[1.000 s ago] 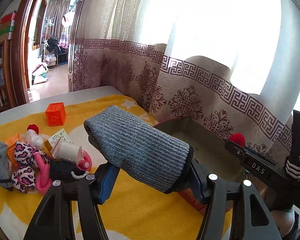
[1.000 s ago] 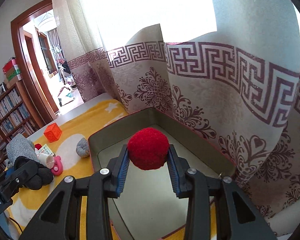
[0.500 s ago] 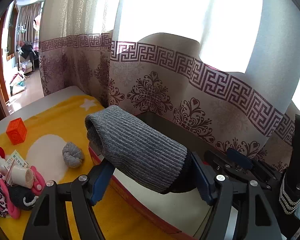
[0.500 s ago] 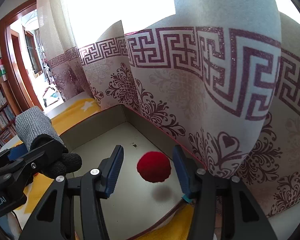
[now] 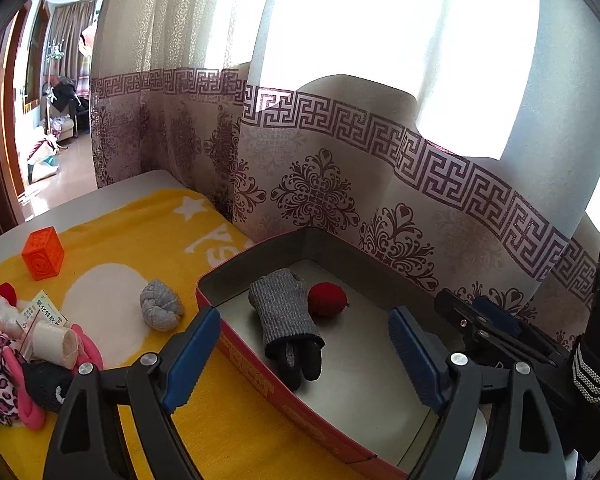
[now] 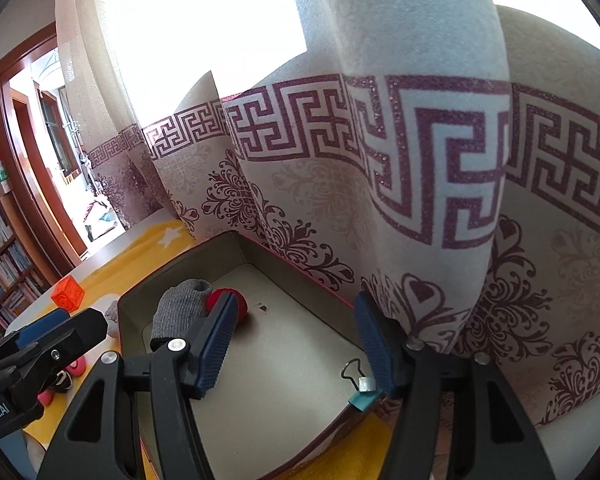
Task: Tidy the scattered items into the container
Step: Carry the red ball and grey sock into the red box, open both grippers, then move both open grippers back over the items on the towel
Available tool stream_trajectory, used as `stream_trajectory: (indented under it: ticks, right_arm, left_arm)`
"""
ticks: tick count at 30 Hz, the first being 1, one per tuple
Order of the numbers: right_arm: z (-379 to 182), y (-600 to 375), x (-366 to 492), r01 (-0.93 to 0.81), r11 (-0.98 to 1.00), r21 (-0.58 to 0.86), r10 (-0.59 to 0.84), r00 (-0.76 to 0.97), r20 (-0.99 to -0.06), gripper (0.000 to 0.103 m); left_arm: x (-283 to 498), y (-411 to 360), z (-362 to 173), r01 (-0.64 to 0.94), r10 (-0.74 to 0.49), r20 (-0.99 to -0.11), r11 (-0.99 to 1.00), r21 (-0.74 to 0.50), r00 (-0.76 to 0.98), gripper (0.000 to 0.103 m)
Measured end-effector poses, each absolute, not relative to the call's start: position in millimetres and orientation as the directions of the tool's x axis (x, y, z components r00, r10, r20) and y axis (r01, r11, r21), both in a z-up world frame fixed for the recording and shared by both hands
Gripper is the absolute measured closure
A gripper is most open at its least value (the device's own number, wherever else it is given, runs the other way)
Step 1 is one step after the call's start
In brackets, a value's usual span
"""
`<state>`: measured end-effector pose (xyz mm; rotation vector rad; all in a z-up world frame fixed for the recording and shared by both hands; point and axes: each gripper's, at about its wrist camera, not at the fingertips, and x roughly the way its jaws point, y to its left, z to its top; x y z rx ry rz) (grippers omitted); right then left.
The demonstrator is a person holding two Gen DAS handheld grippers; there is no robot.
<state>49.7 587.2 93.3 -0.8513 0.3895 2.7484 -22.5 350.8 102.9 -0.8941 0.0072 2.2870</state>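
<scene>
The open red-sided container [image 5: 236, 270] stands on the yellow blanket against the curtain. A grey knit glove with black fingers [image 5: 284, 312] lies on its floor, and a red pom-pom ball [image 5: 326, 299] rests beside it. My left gripper [image 5: 304, 332] hangs above the container's near side; its jaws are opening with nothing between the pads. In the right wrist view the glove [image 6: 178, 314] and the ball [image 6: 242, 308] lie at the container's [image 6: 180, 270] far left. My right gripper [image 6: 296, 328] hovers over the floor, its jaws opening and empty.
On the blanket left of the container lie an orange cube [image 5: 43, 254], a grey rolled sock [image 5: 161, 310], a white roll [image 5: 52, 344], a small red ball [image 5: 6, 291] and leopard-print and pink items. A patterned curtain [image 5: 380, 184] hangs right behind the container. A binder clip [image 6: 358, 376] lies inside it.
The left gripper carried the glove over the container and let it go; it now lies inside. The right gripper released the red ball, which came to rest beside the glove. Both jaws widened.
</scene>
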Motion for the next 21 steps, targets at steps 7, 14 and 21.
stream_trajectory:
  ticks: [7, 14, 21]
  right_arm:
    - [93, 579, 51, -0.287, -0.941, 0.179, 0.136, -0.806, -0.576, 0.035]
    - [95, 565, 54, -0.254, -0.952, 0.17, 0.117, -0.817, -0.565, 0.034]
    - [101, 535, 53, -0.176, -0.971, 0.162, 0.058, -0.83, -0.555, 0.032]
  left_arm:
    - [-20, 332, 100, -0.565, 0.57, -0.593, -0.795, -0.221, -0.57, 0.0]
    - [-23, 310, 90, -0.53, 0.546, -0.624, -0.814, -0.238, -0.559, 0.0]
    - [-25, 269, 86, -0.474, 0.503, -0.632, -0.849, -0.233, -0.59, 0.0]
